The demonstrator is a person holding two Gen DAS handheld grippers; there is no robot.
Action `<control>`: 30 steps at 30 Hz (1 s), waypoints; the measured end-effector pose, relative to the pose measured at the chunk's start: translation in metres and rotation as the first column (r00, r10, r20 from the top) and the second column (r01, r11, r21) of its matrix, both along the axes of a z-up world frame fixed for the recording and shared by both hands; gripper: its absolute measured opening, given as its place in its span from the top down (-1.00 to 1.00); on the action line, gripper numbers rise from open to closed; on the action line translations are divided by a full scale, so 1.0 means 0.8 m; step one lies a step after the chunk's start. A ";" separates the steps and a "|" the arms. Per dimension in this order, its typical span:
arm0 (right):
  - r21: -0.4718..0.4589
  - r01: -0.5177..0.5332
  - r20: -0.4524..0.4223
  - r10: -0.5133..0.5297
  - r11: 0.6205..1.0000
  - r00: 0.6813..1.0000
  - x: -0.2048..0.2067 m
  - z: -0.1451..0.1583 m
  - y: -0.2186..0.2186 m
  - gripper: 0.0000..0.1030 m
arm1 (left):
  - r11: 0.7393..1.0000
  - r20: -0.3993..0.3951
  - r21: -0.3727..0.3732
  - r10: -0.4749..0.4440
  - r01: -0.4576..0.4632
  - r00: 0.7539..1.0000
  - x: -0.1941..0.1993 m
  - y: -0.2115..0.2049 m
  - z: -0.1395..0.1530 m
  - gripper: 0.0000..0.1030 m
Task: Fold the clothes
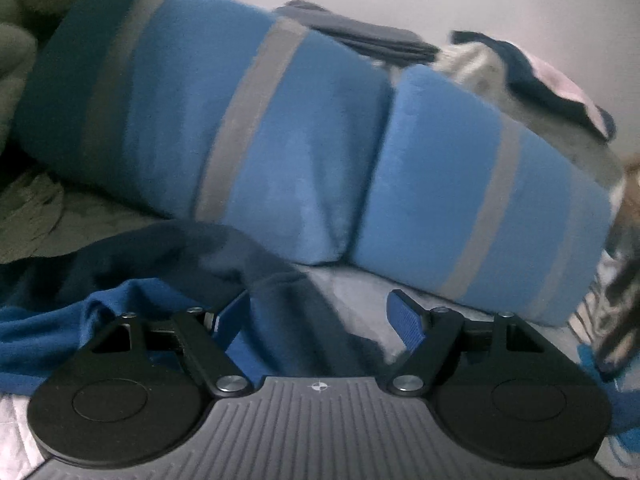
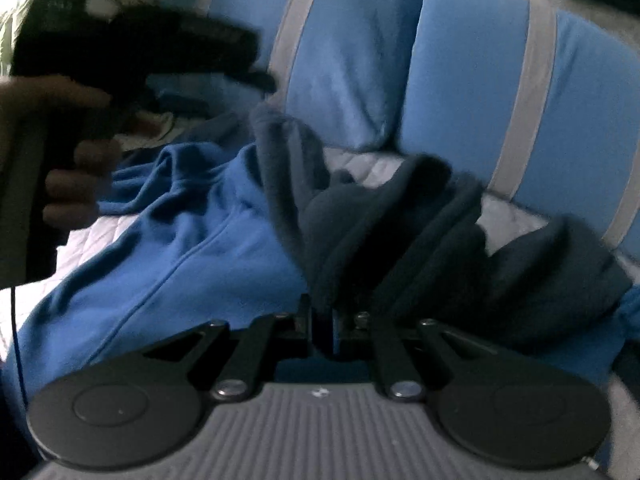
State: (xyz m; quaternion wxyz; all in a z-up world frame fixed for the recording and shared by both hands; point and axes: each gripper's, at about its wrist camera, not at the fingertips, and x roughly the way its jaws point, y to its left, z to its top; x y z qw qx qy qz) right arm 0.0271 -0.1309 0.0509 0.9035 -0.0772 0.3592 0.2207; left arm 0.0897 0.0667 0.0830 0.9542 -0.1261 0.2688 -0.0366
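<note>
A blue sweatshirt [image 2: 160,240] with a dark navy lining [image 2: 380,232] lies crumpled on the bed. My right gripper [image 2: 322,326] is shut on a bunched fold of the navy lining, which rises in front of it. My left gripper [image 1: 318,316] is open, its blue pads [image 1: 404,316] wide apart. A band of the navy lining [image 1: 280,292] runs between the fingers, and blue sweatshirt cloth [image 1: 60,328] lies to the left. In the right wrist view, a hand [image 2: 76,176] holds the left gripper [image 2: 262,80] above the sweatshirt's far left part.
A big rolled blue blanket with grey stripes [image 1: 304,128] lies across the back, close behind the garment. Folded dark clothes [image 1: 360,36] and a light heap [image 1: 500,80] sit behind it. The grey quilted bed cover [image 1: 352,296] shows beneath.
</note>
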 end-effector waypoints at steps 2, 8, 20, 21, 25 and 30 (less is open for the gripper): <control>-0.009 -0.013 0.003 0.013 1.000 1.000 -0.002 -0.007 0.002 0.82 | 0.999 -0.004 0.030 -0.042 0.042 0.999 -0.003 -0.020 -0.002 -0.46; -0.042 -0.045 0.003 0.045 0.998 0.999 -0.014 -0.028 0.000 0.82 | 0.978 -0.041 0.108 -0.176 0.179 0.984 -0.003 -0.073 -0.024 -0.46; -0.136 -0.099 0.038 0.105 0.986 0.994 -0.037 -0.065 0.008 0.81 | 0.937 -0.140 0.228 -0.239 0.266 0.961 0.015 -0.105 -0.063 -0.45; -0.130 -0.097 0.031 0.102 0.987 0.994 -0.035 -0.064 0.007 0.80 | 0.932 -0.152 0.241 -0.238 0.270 0.959 0.016 -0.106 -0.066 -0.42; -0.114 -0.095 0.010 0.097 0.989 0.995 -0.028 -0.060 0.004 0.71 | 0.913 -0.198 0.294 -0.232 0.283 0.952 0.019 -0.108 -0.075 0.37; -0.065 -0.091 -0.008 0.091 0.994 0.996 -0.020 -0.049 -0.006 -0.16 | 0.897 -0.228 0.324 -0.235 0.302 0.945 0.019 -0.105 -0.082 0.67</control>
